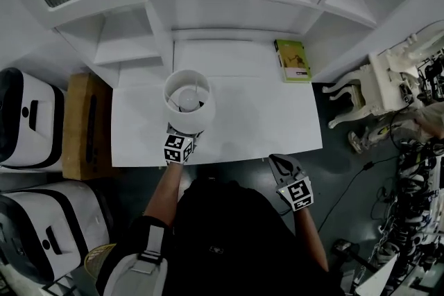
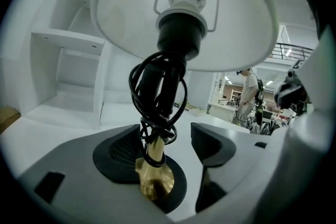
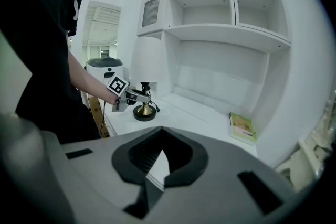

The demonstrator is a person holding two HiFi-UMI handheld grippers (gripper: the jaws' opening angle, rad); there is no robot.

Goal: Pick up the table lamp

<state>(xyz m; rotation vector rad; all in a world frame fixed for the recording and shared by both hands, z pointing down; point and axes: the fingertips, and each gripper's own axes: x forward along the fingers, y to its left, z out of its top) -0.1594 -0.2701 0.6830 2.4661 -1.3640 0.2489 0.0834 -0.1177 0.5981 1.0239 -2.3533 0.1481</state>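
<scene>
White-shaded table lamp (image 1: 189, 99) on the white desk's (image 1: 250, 121) near left, brass stem (image 2: 153, 152) between the left gripper's (image 2: 167, 139) parted jaws; right gripper (image 1: 279, 161), jaws together and empty, off the near edge; green book (image 1: 293, 60) far right.

Table lamp (image 1: 189, 100) stem and base hidden beneath its shade in head view, left tongs (image 2: 171, 138) tips too, book (image 1: 293, 60) cover print too small to read

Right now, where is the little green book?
In the head view the green book lies flat at the back right of the white desk, well right of the table lamp.
</scene>
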